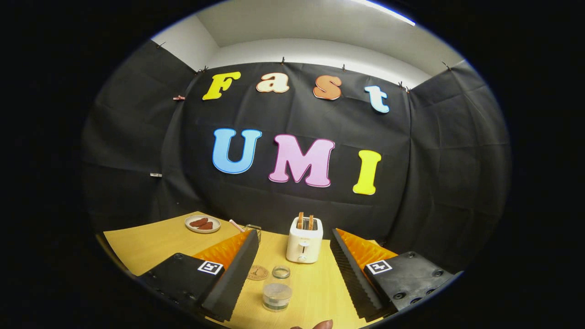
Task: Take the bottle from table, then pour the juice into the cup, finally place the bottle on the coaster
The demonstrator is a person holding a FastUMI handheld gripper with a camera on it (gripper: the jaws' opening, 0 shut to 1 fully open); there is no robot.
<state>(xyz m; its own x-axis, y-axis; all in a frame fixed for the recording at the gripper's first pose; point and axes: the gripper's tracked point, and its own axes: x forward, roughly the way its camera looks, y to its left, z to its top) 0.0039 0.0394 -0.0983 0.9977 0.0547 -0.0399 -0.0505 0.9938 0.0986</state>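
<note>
Tongs [292, 269]: spread wide, holding nothing, hanging above the table [151, 242].
Bottle [277, 296]: stands between the two fingers, low and close in, a touch nearer the left finger; seen from above, so its long axis looks upright.
Look of bottle: clear and squat, with a pale grey top; whether it holds juice, I cannot tell.
Cup [281, 272]: small clear ring just beyond the bottle.
Coaster [258, 273]: brown disc beside the cup, against the left finger.
Beyond: white toaster [304, 242], plate [202, 224] far left.
Next move, judged: drop straight down and close.
</note>
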